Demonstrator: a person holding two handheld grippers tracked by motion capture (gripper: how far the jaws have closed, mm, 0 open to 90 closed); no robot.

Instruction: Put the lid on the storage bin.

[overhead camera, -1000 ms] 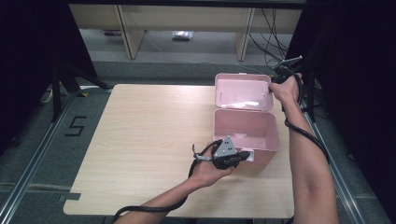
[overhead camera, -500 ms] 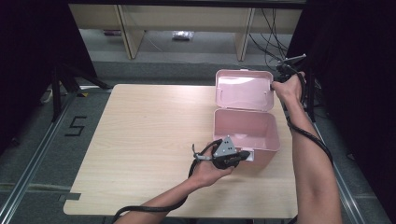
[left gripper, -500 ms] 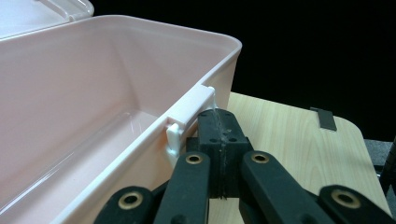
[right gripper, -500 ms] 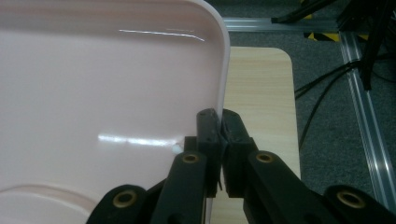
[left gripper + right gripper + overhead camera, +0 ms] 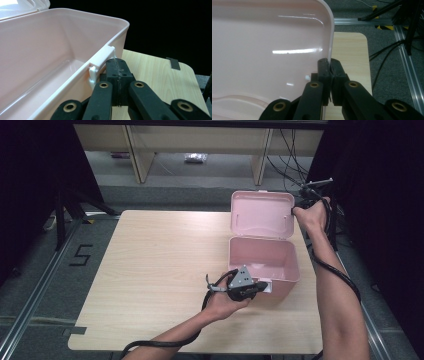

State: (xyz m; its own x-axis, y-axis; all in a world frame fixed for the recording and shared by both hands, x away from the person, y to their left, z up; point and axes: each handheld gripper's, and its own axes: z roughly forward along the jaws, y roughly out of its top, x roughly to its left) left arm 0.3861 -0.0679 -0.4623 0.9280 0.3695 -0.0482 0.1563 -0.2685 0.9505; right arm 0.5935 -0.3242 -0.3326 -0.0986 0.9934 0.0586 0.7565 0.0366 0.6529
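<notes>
Lid (image 5: 262, 214) is tipping further upright at upper right, right gripper (image 5: 329, 65) jaws pinching its edge; left gripper (image 5: 117, 72) jaws are clamping the box (image 5: 262, 262) latch.

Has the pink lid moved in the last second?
Yes. The lid, pinched at its edge by the right gripper, has tipped up from lying farther back to nearly upright over the box, which has stayed put.

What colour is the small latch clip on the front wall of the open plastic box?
White, against the pale pink plastic box; the latch clip shows best in the left gripper view.
</notes>
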